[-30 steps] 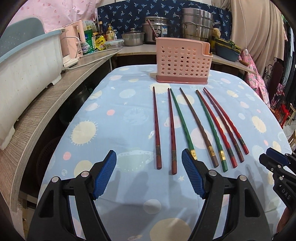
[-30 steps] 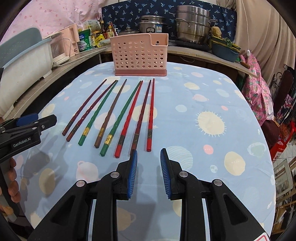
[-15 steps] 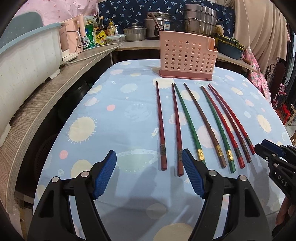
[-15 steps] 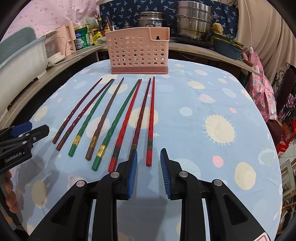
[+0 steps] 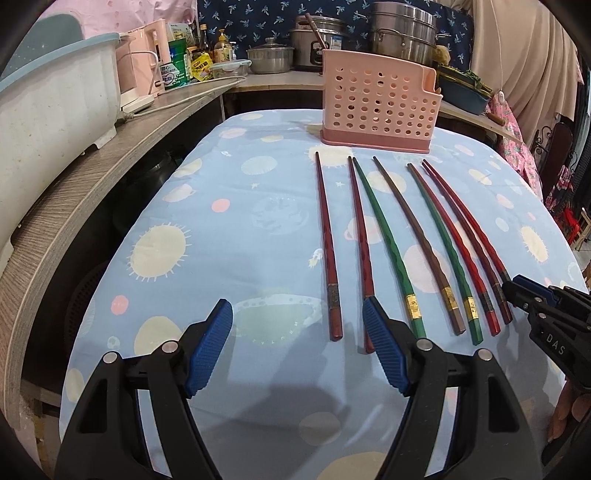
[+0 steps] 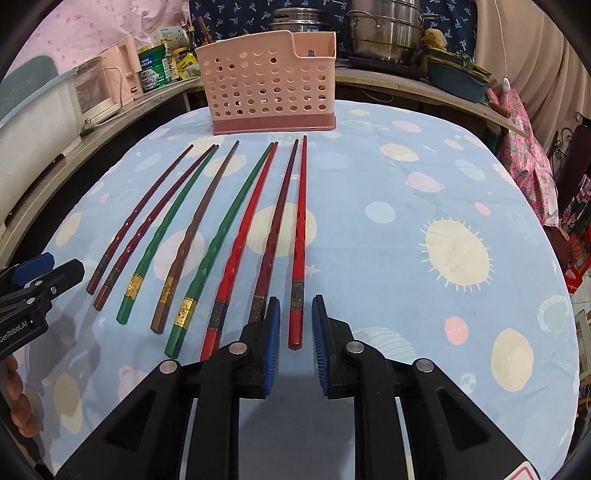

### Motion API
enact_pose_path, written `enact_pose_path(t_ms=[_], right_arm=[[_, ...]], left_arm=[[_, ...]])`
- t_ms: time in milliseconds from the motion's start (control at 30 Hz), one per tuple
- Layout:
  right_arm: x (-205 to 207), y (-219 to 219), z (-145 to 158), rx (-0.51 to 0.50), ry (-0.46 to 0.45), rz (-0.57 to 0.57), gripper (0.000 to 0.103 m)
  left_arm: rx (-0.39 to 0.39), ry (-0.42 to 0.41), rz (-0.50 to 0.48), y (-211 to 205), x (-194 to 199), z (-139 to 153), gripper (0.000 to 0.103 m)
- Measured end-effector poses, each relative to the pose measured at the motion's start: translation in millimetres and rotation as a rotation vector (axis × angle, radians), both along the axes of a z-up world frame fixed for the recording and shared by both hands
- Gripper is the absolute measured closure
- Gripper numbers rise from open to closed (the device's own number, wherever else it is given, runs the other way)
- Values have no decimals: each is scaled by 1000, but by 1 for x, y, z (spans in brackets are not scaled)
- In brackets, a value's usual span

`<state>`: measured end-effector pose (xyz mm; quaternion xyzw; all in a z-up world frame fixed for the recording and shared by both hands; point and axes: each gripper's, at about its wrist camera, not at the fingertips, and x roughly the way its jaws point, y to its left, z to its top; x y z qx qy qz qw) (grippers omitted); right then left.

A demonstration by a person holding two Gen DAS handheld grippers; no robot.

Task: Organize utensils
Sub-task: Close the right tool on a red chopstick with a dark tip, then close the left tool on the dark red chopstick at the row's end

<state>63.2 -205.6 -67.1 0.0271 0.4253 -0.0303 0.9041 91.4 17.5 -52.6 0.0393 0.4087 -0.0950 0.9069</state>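
Note:
Several chopsticks, red, dark red, green and brown, lie side by side on the blue patterned tablecloth (image 5: 229,229), tips toward a pink perforated holder (image 5: 378,107) at the far end, which also shows in the right wrist view (image 6: 271,83). My left gripper (image 5: 297,332) is wide open, its jaws straddling the thick ends of the leftmost dark red chopstick (image 5: 328,258) and its neighbour. My right gripper (image 6: 293,325) is partly open, its jaws either side of the thick end of the rightmost red chopstick (image 6: 298,243), not closed on it.
A wooden counter (image 5: 74,192) runs along the left with a white-and-blue tub (image 5: 48,110), a pink kettle and jars. Steel pots (image 5: 402,31) stand behind the holder. Pink clothing and a chair are at the right edge (image 6: 524,147).
Both grippers have moved forward toward the chopsticks' thick ends. The right jaws now straddle the rightmost red chopstick; the left jaws reach the two leftmost. Jaw openings look unchanged.

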Motion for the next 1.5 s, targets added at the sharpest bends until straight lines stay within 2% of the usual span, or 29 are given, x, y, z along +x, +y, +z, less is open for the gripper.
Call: enact_pose_path(t_ms=[167,533,667,967,1033,1100,1133,1500], right_arm=[[-1,-2,0,6,2,-3,96],[-16,-5,0,11,3,-14,96],[-19,-6,-1,14,5,-15,96],[-21,-7,-1,15,3,-17,96],[-21,-7,-1,16,3,-17,96],[-22,-7,-1,16,3,-18,96],[-22,-7,-1,18,3,-18,96],[-35,-10,10,17,-28,-23,96]], left_arm=[[5,1,-2,-1,3,-3,34],[11,21,-9,-6,14,-13,39],[14,38,-7,-7,19,-17,46],[3,55,-27,-8,21,-21,70],[3,55,-36,-9,20,-21,77],[-1,57,-49,-10,19,-21,91],[-2,58,-51,-10,19,-21,93],[-35,63,-62,-8,8,-10,96]])
